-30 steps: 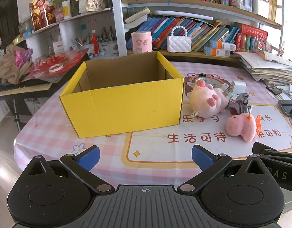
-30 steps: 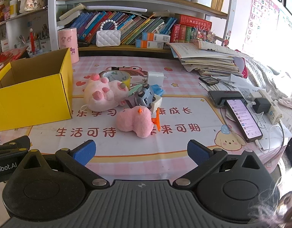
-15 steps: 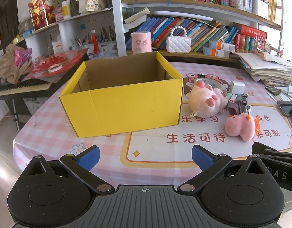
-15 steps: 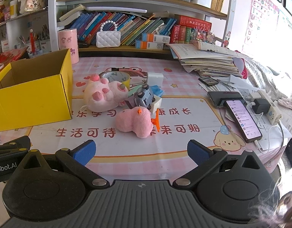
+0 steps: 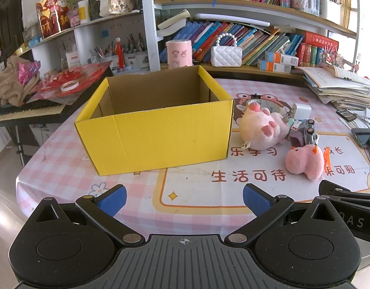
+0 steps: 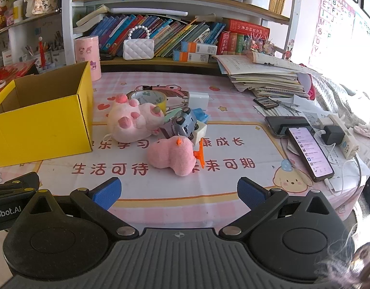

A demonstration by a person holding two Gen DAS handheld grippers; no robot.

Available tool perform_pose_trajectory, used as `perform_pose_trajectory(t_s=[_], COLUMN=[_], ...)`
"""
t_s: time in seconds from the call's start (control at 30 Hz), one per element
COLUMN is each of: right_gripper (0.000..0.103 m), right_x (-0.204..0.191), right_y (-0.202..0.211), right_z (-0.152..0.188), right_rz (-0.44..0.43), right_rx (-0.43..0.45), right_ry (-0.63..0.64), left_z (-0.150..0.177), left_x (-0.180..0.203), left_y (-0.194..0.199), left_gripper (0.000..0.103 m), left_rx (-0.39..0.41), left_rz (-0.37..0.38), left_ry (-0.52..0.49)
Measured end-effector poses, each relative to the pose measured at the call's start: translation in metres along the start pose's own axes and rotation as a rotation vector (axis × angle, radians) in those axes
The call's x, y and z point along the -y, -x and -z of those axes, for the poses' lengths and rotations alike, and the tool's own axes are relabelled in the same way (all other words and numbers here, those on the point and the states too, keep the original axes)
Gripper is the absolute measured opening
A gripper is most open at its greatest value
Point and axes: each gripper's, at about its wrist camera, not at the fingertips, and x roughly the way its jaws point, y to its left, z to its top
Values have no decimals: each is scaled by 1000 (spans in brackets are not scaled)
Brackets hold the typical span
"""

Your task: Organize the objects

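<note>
Hovering low at the near edge of the counter, the left gripper is spread wide with nothing between its blue pads. Straight ahead of it, on the pink checked cloth, stands the yellow cardboard box, open at the top and showing only bare brown inner walls. To the box's right, and ahead-right of this gripper, lies the toy cluster: a large pale pink plush just beside the box's right wall, a grey toy car touching the plush's far side, and a small pink plush with orange bits nearest the gripper's right finger, though well apart from it.

The right gripper is likewise released, holding nothing, and hangs over the near edge of the counter. The small pink plush lies directly ahead of it, roughly centred between the fingers but beyond their tips, not touching. Behind it sit the grey toy car tilted on its side, the large pale pink plush, a roll of yellowish tape and a white block. The yellow box stands ahead-left of this gripper. To the right lie two phones and a stack of papers. Part of the left gripper's black body shows at the lower left edge of the right wrist view.
</note>
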Motion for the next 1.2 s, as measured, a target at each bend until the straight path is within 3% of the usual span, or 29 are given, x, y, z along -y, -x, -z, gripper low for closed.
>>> perform_pose_trajectory(t_s=[1.2], right_gripper=[103], right_x=[21], right_y=[-25], right_z=[-11], right_rz=[-20], right_rx=[-50], right_ry=[-21], left_z=[-8], left_x=[19], left_y=[-20], left_gripper=[103], left_rx=[-35], left_rz=[43], left_ry=[3])
